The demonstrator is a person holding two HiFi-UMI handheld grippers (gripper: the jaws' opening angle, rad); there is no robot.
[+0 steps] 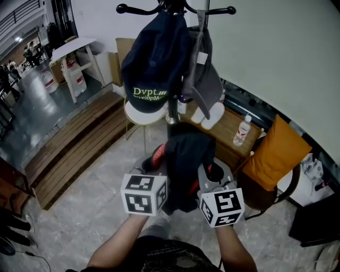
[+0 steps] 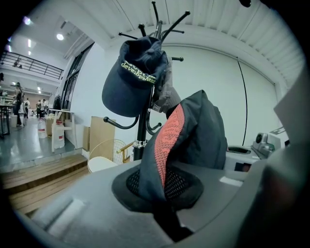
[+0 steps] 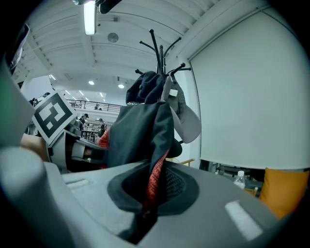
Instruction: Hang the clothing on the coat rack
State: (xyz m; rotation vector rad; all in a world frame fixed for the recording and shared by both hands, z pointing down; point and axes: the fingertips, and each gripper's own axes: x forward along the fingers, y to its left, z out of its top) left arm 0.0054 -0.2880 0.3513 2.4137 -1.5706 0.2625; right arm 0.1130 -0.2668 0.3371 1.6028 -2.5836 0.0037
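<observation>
A dark garment with an orange-red mesh lining (image 1: 183, 159) is stretched between both grippers just below the coat rack (image 1: 172, 9). My left gripper (image 1: 154, 178) is shut on the garment (image 2: 189, 140) at its left edge. My right gripper (image 1: 208, 183) is shut on the same garment (image 3: 140, 140) at its right edge. On the rack's hooks hang a navy cap with green lettering (image 1: 151, 69) and a grey cap (image 1: 204, 79). The rack's pole (image 2: 141, 131) stands close behind the held cloth.
A round white stool (image 1: 139, 114) stands by the rack's base. A wooden table with a water bottle (image 1: 241, 130) is on the right, beside an orange cushion (image 1: 276, 151) on a chair. Low wooden steps (image 1: 69, 143) run along the left.
</observation>
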